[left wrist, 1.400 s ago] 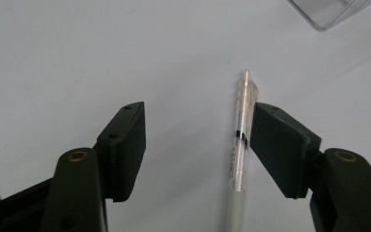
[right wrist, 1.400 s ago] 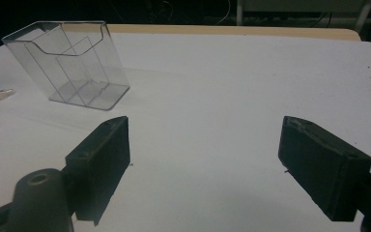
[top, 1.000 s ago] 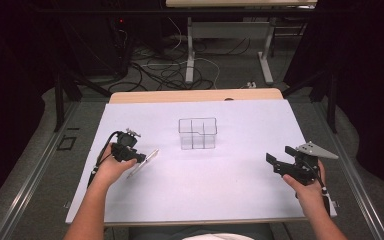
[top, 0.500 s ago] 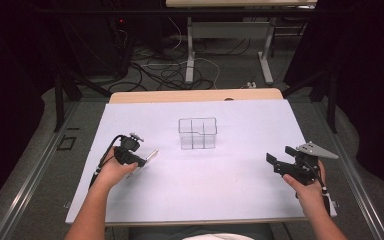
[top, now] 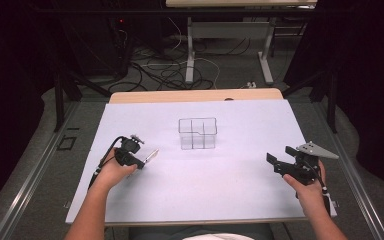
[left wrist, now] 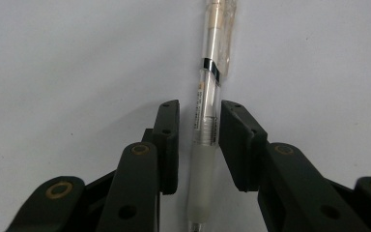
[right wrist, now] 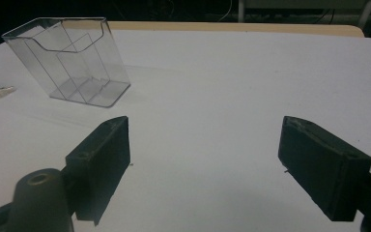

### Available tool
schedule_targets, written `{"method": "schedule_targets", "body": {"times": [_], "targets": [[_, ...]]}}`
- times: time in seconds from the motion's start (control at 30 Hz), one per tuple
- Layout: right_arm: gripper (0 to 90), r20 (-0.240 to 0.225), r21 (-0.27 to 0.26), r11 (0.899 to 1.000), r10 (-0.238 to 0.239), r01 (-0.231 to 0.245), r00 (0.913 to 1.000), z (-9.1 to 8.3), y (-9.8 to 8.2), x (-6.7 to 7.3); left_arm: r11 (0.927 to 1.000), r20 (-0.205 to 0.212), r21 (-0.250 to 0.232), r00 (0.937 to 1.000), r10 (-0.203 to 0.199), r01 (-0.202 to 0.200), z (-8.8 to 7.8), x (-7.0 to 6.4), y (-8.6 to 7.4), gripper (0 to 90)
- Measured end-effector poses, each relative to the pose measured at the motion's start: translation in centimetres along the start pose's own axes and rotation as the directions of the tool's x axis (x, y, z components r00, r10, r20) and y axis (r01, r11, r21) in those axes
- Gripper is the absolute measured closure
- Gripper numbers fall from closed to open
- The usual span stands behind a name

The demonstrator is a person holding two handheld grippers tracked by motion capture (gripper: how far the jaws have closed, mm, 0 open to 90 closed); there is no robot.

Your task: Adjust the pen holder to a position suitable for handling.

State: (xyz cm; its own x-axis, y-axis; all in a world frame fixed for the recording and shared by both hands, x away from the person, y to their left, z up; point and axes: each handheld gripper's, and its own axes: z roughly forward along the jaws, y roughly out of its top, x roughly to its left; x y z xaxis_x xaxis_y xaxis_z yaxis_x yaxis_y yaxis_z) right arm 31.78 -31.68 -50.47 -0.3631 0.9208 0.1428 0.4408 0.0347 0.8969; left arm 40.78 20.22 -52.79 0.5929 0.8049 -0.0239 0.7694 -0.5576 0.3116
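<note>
Pen lies flat on the white table cover, at its left part, well apart from the clear organizer in the middle. The left gripper has just been closing its jaws; the pen is between them, but small gaps remain on both sides. The right gripper stands wide open and holds nothing, near the right edge. Much bare cover lies between both hands. Behind the table are a dark floor and cables.
</note>
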Motion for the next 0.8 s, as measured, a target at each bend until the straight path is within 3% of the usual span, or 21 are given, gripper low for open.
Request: {"method": "schedule_targets", "body": {"times": [0.5, 0.8], "targets": [[18.2, 0.0, -0.001, 1.0, 0.004, -0.004, 1.0, -0.01, 0.02, 0.03, 0.9998, 0.013, 0.004, 0.9997, 0.019, -0.019, 0.01, 0.14, -0.39, 78.8], [18.2, -0.001, -0.001, 1.0, 0.001, -0.001, 1.0, 0.05, -0.02, 0.0, 0.9996, 0.014, 0.005, 0.9995, 0.028, -0.028, 0.02, 0.17, -0.37, 79.4]]}}
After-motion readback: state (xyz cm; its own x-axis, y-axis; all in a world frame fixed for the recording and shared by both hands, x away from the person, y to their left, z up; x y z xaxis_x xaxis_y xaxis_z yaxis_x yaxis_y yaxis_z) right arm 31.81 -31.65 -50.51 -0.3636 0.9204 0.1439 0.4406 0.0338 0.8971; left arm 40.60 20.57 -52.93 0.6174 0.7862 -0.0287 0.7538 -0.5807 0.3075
